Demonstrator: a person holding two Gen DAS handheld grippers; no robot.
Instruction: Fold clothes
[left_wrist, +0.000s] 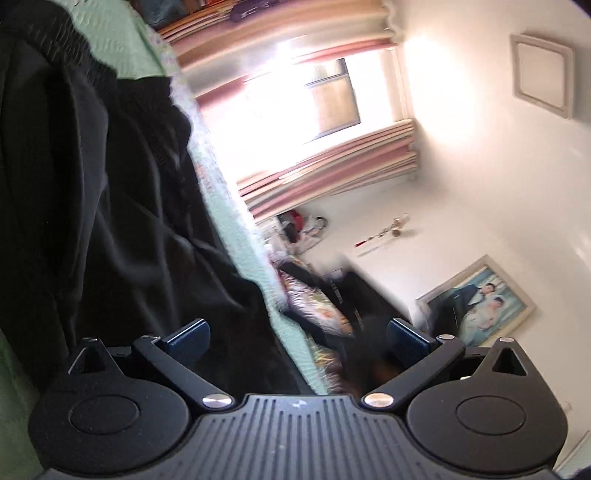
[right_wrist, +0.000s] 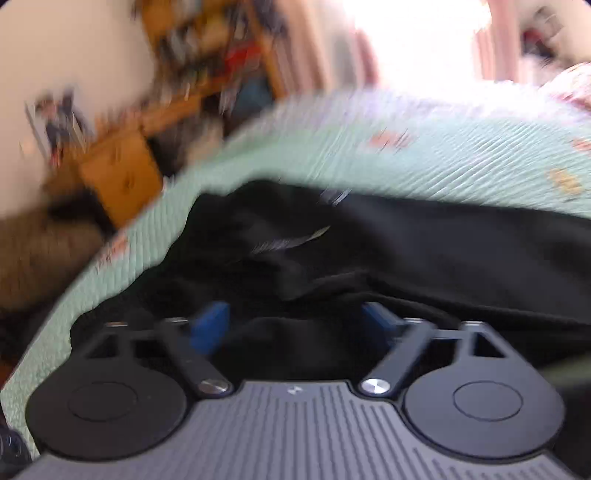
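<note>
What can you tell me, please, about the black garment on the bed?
The black garment is dark, soft-looking fabric, unfolded and rumpled into loose ridges, lying on the pale green bedspread. A gathered band, seemingly elastic, runs along one edge in the left wrist view. The right gripper is open just over its folds; the left gripper is open at its edge. Neither grips it.

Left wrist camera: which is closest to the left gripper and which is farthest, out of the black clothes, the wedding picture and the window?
From the left gripper, in the left wrist view:
1. Black clothes: on the left, on the green bedspread, reaching right up to the gripper.
2. Wedding picture: lower right, against the wall.
3. Window: top middle, between the curtains, across the room.
</note>
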